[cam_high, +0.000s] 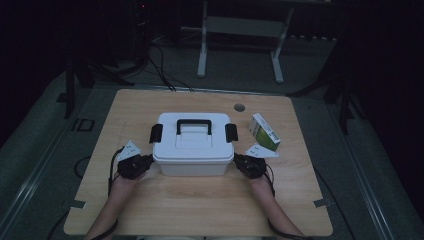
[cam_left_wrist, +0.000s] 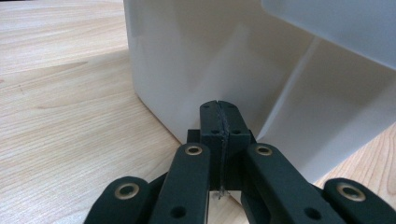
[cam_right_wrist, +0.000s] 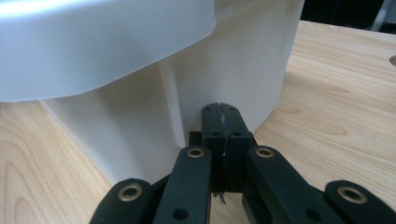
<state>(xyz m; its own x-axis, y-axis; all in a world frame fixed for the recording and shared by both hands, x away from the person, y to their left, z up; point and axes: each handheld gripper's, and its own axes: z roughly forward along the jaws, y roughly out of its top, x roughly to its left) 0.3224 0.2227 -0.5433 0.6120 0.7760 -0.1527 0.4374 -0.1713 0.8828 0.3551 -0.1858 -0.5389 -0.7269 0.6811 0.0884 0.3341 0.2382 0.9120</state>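
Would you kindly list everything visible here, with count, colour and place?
Storage box: one, white, black handle and side latches, lid on, table centre.
Carton: one, green and white, right of the box, tilted.
Table: one, light wood, with a round hole near the far edge.
Frame: one, pale metal, on the floor beyond the table.
Left tool: one, black, jaws shut, at the box's left near corner.
Right tool: one, black, jaws shut, at the box's right near corner.
Forearms: two, entering from the bottom edge.
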